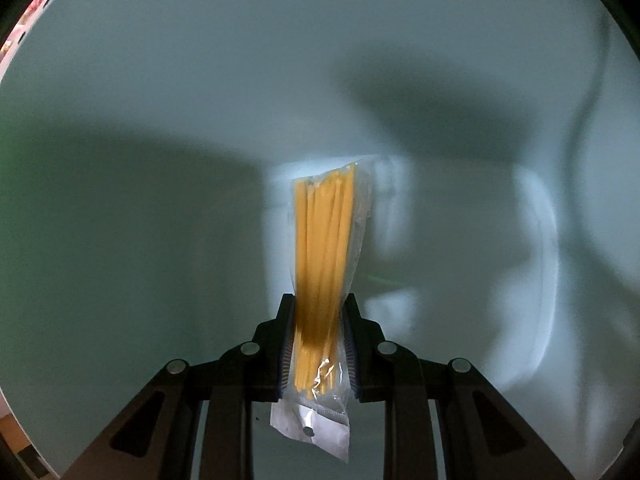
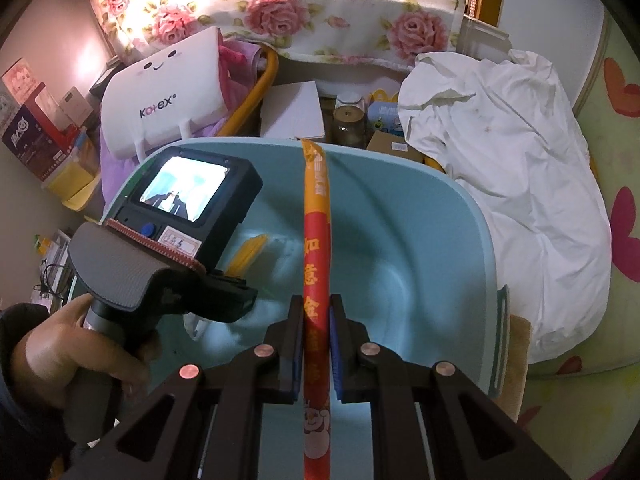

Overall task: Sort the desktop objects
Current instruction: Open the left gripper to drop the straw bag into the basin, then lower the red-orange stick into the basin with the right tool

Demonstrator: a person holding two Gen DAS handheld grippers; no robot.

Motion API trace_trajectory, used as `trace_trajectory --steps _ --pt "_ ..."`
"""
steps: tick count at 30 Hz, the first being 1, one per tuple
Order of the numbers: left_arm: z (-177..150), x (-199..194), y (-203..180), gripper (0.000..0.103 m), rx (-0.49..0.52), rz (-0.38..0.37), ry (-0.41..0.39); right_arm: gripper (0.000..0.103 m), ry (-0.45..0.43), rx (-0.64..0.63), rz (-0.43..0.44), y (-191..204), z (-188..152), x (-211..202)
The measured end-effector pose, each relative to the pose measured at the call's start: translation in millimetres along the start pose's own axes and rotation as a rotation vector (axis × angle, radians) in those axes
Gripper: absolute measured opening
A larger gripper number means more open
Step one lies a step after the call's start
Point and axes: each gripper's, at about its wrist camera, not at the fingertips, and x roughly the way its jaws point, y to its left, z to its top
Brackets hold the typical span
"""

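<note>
My left gripper (image 1: 318, 300) is shut on a clear bag of yellow cable ties (image 1: 326, 240) and holds it inside a pale blue plastic tub (image 1: 160, 80), above the tub's floor. The same bag (image 2: 250, 254) and the left gripper body (image 2: 180, 240) show in the right wrist view, reaching into the tub (image 2: 440, 240) from the left. My right gripper (image 2: 316, 300) is shut on a long red and orange sausage stick (image 2: 316, 240) with yellow characters, held over the tub and pointing away from me.
Behind the tub stand a white Kotex pack (image 2: 160, 96), a white box (image 2: 292, 110), a glass jar (image 2: 350, 120) and cardboard boxes. A crumpled white cloth (image 2: 500, 180) lies to the right on a mat with hearts. A floral blanket (image 2: 280, 0) hangs behind.
</note>
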Motion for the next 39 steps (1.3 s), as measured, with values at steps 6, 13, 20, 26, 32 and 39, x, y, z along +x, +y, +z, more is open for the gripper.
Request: trace_trajectory --steps 6,13,20,26,32,39 --pt "2 0 2 0.023 -0.005 -0.014 0.015 0.011 0.01 -0.004 0.003 1 0 6" --pt "1 -2 4 0.033 0.013 0.005 0.027 0.011 0.016 -0.01 0.006 4 0 9" --pt "0 -23 14 0.045 -0.001 -0.009 -0.01 0.011 0.014 -0.016 0.011 7 1 8" --pt "-8 -51 27 0.045 -0.035 -0.04 -0.067 0.011 -0.008 -0.036 0.006 12 6 1" --pt "-23 -84 43 0.045 -0.058 -0.063 -0.144 0.011 -0.035 -0.107 -0.004 20 21 -6" --pt "-40 -89 61 0.045 -0.078 -0.075 -0.205 0.011 -0.017 -0.224 0.042 40 33 5"
